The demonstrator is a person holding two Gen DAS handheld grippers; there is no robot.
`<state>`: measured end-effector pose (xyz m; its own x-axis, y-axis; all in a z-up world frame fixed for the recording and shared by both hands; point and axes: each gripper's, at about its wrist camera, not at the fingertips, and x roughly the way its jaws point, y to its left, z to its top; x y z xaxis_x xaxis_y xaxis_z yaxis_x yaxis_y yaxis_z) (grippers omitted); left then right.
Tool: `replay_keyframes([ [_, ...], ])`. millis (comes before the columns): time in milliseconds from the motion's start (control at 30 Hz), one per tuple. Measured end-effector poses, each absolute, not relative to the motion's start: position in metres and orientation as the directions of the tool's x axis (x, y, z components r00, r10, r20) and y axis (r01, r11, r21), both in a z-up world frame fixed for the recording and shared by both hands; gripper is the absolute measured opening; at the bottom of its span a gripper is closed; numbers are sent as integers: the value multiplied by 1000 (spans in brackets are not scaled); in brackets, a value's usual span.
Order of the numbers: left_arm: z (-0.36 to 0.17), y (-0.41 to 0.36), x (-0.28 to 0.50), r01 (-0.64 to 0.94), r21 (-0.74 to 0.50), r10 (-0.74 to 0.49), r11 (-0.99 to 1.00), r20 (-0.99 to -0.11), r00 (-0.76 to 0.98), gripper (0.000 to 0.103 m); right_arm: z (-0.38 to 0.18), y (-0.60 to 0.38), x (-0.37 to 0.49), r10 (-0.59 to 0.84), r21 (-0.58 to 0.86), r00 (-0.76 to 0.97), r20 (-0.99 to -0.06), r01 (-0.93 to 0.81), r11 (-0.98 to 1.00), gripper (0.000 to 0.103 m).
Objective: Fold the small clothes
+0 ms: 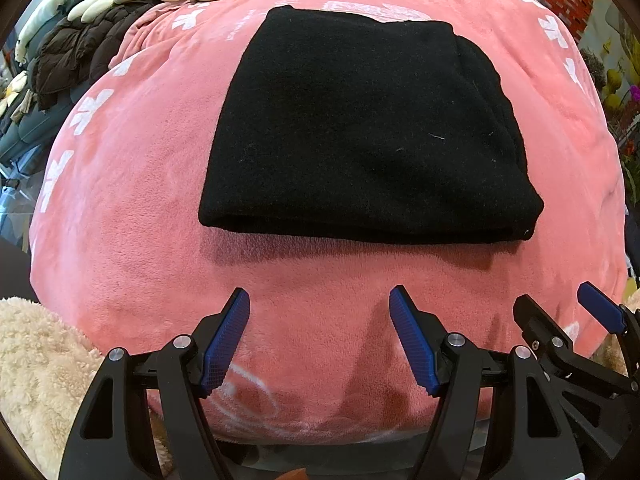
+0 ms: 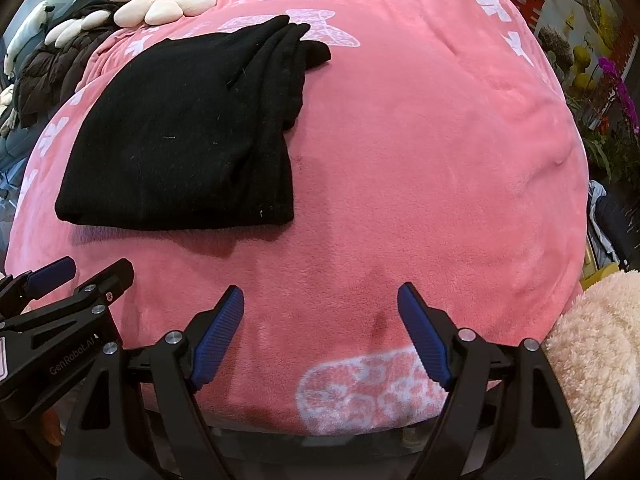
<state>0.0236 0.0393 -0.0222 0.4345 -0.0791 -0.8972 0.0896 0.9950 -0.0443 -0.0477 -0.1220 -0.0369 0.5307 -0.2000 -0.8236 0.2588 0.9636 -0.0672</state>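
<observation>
One folded black garment, beyond open left hand-held gripper

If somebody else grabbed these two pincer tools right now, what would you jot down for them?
Left gripper: open, holding nothing, hovering over the pink blanket near its front edge.
Right gripper: open, holding nothing, beside the left one.
Black garment: lies folded in layers on the blanket, ahead of both grippers, touched by neither.
Done: it appears folded into a compact stack.
Left: perhaps one more fold or tidying the uneven far layers; no other unfolded small clothes are clearly in view.
</observation>
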Motion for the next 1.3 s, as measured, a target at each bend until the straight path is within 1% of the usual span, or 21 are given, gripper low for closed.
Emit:
replay_keyframes([
  [733,-22,34,22,84,-38,-70,996,-900,430,69,-37,-121,-47,-201,-70,529,-825,257,964,77],
  [1300,-19,40,18,61,-37,-61,997,-886,459,71,-38,-121,-47,-203,-73,527,-825,256,964,77],
])
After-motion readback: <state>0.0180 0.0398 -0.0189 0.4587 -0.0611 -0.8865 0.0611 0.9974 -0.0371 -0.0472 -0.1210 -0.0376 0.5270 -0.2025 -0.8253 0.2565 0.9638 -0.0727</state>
